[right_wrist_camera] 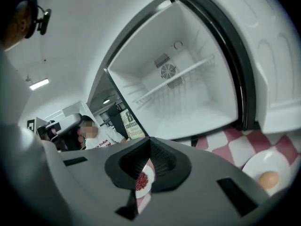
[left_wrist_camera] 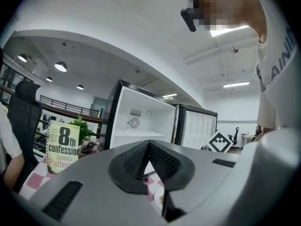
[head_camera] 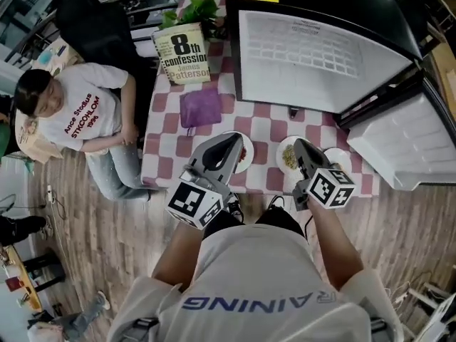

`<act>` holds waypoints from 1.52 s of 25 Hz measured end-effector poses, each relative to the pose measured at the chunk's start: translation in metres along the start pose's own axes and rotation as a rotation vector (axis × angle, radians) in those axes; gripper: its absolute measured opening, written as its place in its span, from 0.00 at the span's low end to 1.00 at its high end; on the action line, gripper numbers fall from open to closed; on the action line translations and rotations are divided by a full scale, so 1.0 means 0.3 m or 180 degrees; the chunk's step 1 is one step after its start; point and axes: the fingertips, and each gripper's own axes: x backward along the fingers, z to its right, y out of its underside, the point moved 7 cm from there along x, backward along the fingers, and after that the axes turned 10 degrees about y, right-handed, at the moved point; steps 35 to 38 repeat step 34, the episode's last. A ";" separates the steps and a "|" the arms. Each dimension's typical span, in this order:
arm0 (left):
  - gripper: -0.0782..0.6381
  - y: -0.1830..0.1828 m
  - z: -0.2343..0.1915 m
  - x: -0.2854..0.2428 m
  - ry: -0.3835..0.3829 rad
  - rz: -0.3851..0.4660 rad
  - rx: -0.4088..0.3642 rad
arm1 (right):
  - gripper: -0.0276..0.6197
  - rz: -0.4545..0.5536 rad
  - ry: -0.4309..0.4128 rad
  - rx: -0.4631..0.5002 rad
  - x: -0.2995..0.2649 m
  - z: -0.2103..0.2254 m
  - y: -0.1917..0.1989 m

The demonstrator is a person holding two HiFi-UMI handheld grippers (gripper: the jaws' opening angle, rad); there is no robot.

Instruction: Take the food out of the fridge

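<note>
Standing open on the checked table (head_camera: pixel 160 144), the fridge (head_camera: pixel 320 48) is at twelve o'clock from the middle plate (head_camera: pixel 287 157). The food lies outside it: red plate (head_camera: pixel 246 157) at nine o'clock, egg plate (head_camera: pixel 340 157) at three. Left gripper (head_camera: pixel 234 140) and right gripper (head_camera: pixel 299 143) hover above, jaws pressed together, holding nothing.
</note>
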 end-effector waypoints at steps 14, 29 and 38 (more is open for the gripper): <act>0.12 -0.219 0.125 -0.219 0.0347 0.0195 -0.0425 | 0.07 0.1282 0.0056 0.0826 0.365 -0.026 -0.491; 0.12 -0.236 0.140 -0.200 0.0305 0.0219 -0.0492 | 0.07 0.1315 -0.0035 0.0866 0.374 -0.049 -0.496; 0.12 -0.251 0.121 -0.181 0.0318 0.0223 -0.0454 | 0.07 0.1286 -0.0008 0.0860 0.374 -0.086 -0.505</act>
